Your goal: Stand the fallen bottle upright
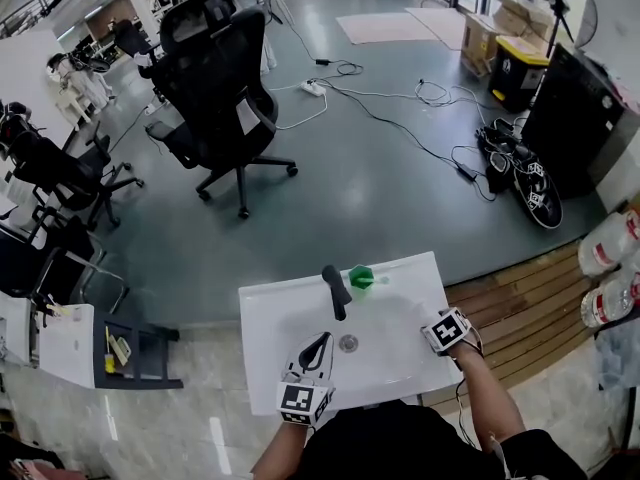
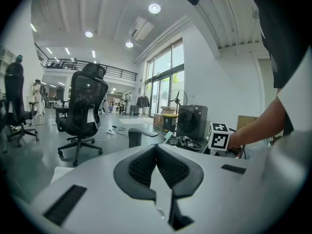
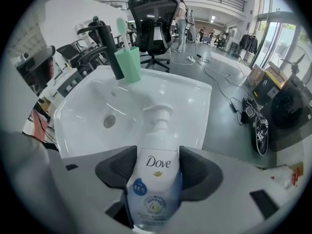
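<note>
A white and pale-blue Dove pump bottle (image 3: 155, 179) sits between the dark pads of my right gripper (image 3: 157, 167). Both pads press on its sides, and its pump head (image 3: 158, 116) points away from me toward the basin. In the head view this gripper (image 1: 441, 339) is at the right rim of the white sink (image 1: 270, 313), and its marker cube hides the bottle. My left gripper (image 1: 318, 344) hovers over the sink's front edge with its jaws shut on nothing. In its own view the left gripper's (image 2: 156, 147) pads meet at the tips.
A black faucet (image 1: 336, 290) and a green cup (image 1: 361, 277) holding a toothbrush (image 3: 122, 28) stand at the sink's back rim. The drain (image 3: 109, 121) lies mid-basin. An office chair (image 1: 222, 88), floor cables (image 1: 440, 98) and wooden decking (image 1: 520, 308) lie beyond.
</note>
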